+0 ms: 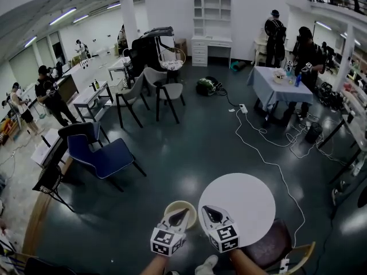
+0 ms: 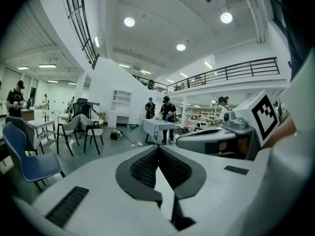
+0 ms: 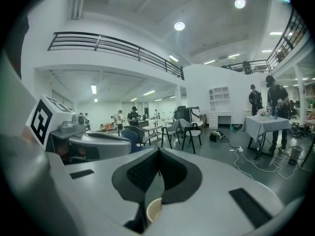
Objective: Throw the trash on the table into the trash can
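Both grippers sit low in the head view, side by side and pointing away from me. Left gripper has its jaws pressed together with nothing between them, and it hangs over the trash can, a cream basket standing on the dark floor just beside the round white table. Right gripper is closed and empty too, and it hovers over the near left edge of that table. A blue chair stands well apart to the left, and a white cable snakes across the floor beyond the table.

From the left gripper view, the dark ribbed pads meet in a tight seam and hold nothing. My right gripper's marker cube shows close by on the right. Far off, a cloth-covered table stands with people around it.

From the right gripper view, the pads are likewise closed against each other and bare. Through the slot below them I see the trash can's woven rim directly underneath. My left gripper lies just beside on the left, and grey chairs stand in the room beyond.
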Demonstrator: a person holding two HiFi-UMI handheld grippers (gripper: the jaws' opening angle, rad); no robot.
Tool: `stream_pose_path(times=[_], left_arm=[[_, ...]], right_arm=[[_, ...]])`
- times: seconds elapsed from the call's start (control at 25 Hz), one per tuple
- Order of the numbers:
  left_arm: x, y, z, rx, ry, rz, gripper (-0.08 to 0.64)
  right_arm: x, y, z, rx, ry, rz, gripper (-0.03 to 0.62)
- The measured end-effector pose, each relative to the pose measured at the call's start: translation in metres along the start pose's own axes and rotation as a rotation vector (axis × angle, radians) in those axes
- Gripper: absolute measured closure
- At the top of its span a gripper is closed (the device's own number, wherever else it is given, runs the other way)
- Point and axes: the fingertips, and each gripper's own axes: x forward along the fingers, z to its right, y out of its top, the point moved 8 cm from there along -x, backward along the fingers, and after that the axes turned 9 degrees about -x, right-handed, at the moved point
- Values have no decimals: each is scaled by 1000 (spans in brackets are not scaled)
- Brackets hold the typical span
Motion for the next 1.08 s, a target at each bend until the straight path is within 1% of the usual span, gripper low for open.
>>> stream_pose_path(times=[0.36, 0.6, 0.84, 1.08], left_arm=[[-84, 5, 4, 26, -37, 35, 545], [-130, 9, 16, 54, -73, 60, 545], [-160, 8, 24, 71, -114, 80, 545], [-188, 13, 32, 66, -134, 100, 545]], right_arm=[[-28, 24, -73, -22, -35, 28, 574], [-52, 41, -108, -40, -68, 57, 574], [-68, 46, -139, -55, -91, 75, 575], [-82, 52, -170, -27, -104, 79, 574]])
